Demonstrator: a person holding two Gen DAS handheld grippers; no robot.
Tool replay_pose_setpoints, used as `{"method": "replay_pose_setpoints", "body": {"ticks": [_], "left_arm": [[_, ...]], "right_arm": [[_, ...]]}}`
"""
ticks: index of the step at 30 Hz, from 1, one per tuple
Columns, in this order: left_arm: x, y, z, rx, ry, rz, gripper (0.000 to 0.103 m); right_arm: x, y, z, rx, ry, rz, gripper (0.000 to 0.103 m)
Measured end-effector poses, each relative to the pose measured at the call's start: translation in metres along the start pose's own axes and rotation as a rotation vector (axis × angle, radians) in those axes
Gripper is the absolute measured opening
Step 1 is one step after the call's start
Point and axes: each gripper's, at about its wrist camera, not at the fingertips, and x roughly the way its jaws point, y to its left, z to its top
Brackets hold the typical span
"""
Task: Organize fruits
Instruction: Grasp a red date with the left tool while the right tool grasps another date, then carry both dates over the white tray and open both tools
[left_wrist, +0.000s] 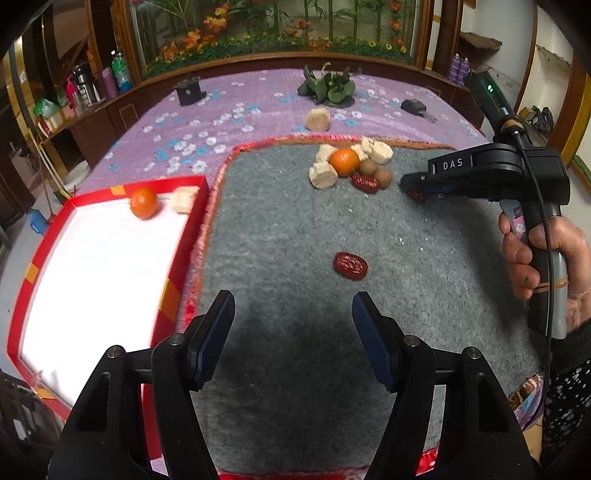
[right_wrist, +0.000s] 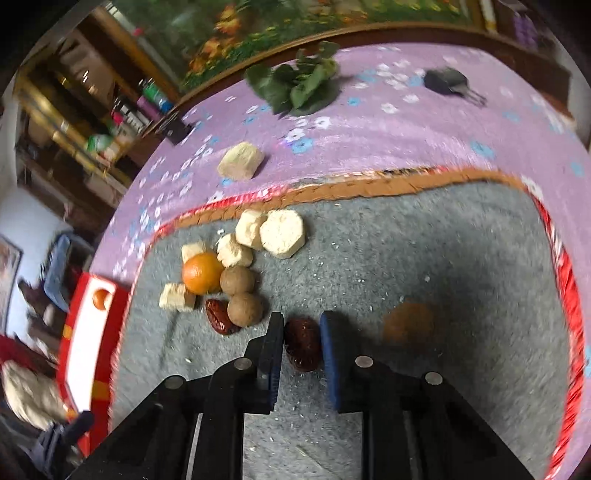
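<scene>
My right gripper (right_wrist: 301, 332) is shut on a dark red date (right_wrist: 301, 345) resting on the grey mat (right_wrist: 424, 251); in the left wrist view it (left_wrist: 410, 186) reaches in from the right, held by a hand. To its left is a pile: an orange (right_wrist: 201, 273), two brown round fruits (right_wrist: 237, 280), another date (right_wrist: 218, 321) and cream chunks (right_wrist: 282, 232). My left gripper (left_wrist: 293, 299) hangs open over the mat, empty. A lone date (left_wrist: 350, 265) lies just ahead of it. The red box (left_wrist: 173, 280) at left holds an orange (left_wrist: 144, 203) and a cream chunk (left_wrist: 184, 199).
The mat lies on a purple flowered cloth (left_wrist: 184, 122). On the cloth sit one cream chunk (left_wrist: 317, 119), a bunch of green leaves (left_wrist: 328, 86), a black block (left_wrist: 190, 92) and a black key fob (left_wrist: 413, 107). Shelves with bottles stand at far left.
</scene>
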Motion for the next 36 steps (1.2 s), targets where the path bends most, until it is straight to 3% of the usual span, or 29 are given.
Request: {"method": "replay_pose_setpoints", "body": {"ticks": [5, 12, 17, 25, 36], "left_arm": [[0.012, -0.012, 0.008, 0.006, 0.015, 0.009, 0.067], [0.033, -0.034, 0.02, 0.036, 0.031, 0.001, 0.066], [0.055, -0.033, 0.024, 0.023, 0.063, -0.003, 0.046], [0.054, -0.031, 0.023, 0.027, 0.023, -0.026, 0.027], [0.035, -0.014, 0.016, -0.026, -0.018, 0.012, 0.027]], "right_arm": [[-0.003, -0.014, -0.001, -0.03, -0.042, 0.092, 0.019], [0.001, -0.005, -0.007, -0.019, -0.001, 0.182, 0.019], [0.0, -0.005, -0.009, -0.003, 0.015, 0.222, 0.019], [0.007, 0.004, -0.011, -0.023, 0.04, 0.213, 0.019], [0.006, 0.018, -0.017, -0.085, 0.038, 0.236, 0.019]]}}
